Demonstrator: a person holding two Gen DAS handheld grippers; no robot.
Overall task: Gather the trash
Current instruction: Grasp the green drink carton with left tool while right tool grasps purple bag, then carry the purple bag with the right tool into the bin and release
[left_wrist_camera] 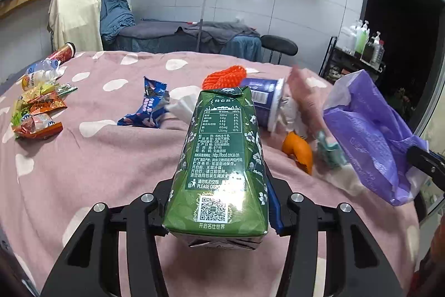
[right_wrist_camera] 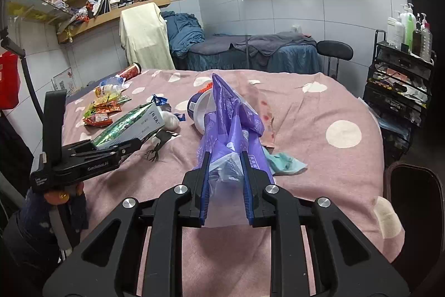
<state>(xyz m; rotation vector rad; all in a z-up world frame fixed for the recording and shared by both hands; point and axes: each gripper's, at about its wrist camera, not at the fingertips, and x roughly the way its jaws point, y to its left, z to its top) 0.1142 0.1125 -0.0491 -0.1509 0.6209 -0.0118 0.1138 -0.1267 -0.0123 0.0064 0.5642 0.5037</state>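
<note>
Glossy green milk carton (left_wrist_camera: 219, 157), rectangular with creased ends: clamped between the left gripper (left_wrist_camera: 219, 202) jaws, centre frame. Thin crinkled purple plastic bag (right_wrist_camera: 230, 130): pinched in the narrowed right gripper (right_wrist_camera: 225, 169) jaws. Foil wrappers (left_wrist_camera: 36, 113) are scattered upper left on the pink spotted bedspread (left_wrist_camera: 97, 157).

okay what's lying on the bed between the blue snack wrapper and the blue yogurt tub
A crumpled white tissue lies between the blue snack wrapper and the blue yogurt tub, seen in the left wrist view behind the held green milk carton.
</note>
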